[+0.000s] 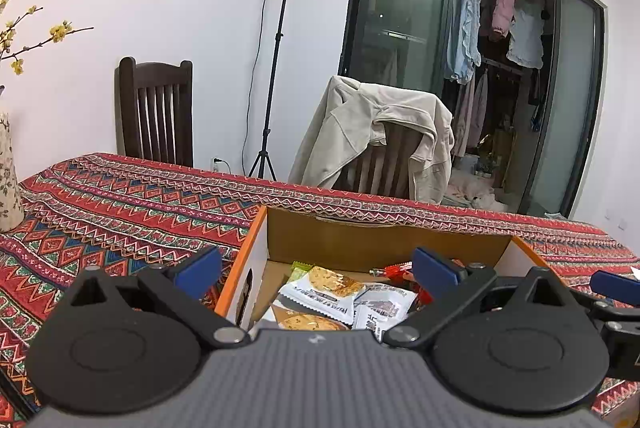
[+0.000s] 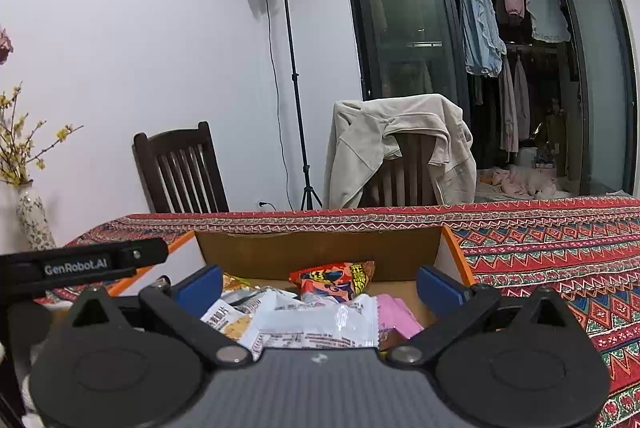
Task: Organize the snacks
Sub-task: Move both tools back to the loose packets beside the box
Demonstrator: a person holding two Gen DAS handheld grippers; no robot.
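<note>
While both tools hover low over the orange-edged cardboard box (image 1: 256,240) on the patterned red tablecloth (image 1: 120,196), nothing's gripped. Left wrist view: left gripper (image 1: 316,268) spread wide, empty, above white cracker packets (image 1: 320,292) inside the box. They look light, crinkly, slippery; contents prob. brittle, so pinch a sealed end. Right wrist view: right gripper (image 2: 320,284) likewise agape over a clear-white wrapper (image 2: 320,324), a pink pack (image 2: 394,312) & an orange snack bag (image 2: 336,280). Box front & lower layers hidden by gripper bodies.
</note>
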